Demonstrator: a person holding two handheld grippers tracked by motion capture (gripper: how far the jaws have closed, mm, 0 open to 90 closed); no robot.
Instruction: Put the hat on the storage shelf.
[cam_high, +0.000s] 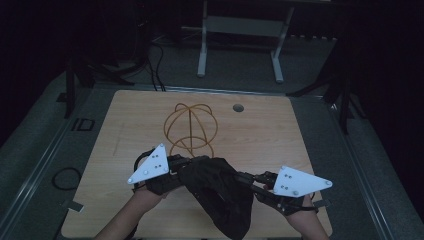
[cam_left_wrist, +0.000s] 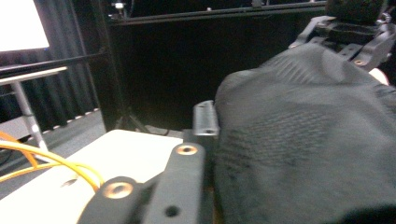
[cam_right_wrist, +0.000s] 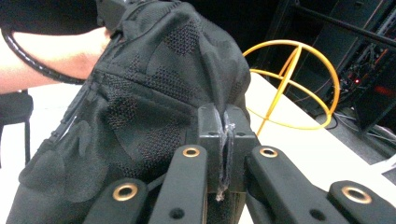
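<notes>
I have one black mesh garment (cam_high: 216, 192) lifted just above the near edge of the desk (cam_high: 260, 135), stretched between my two grippers. The right gripper (cam_right_wrist: 223, 135) has its fingers pinched closed on a thin fold; the left gripper (cam_high: 181, 167) is clamped on the opposite side. That slim pinch could slip if I pull apart. One yellow wire frame (cam_high: 191, 129) stands beyond; sagging cloth might snag it.

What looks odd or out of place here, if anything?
Nothing looks damaged or spilled. The black mesh garment hangs bunched between the left tongs and right tongs, both shut on its fabric, its lower end drooping toward the table's near edge. The yellow wire frame stands upright behind, apart from it.
</notes>
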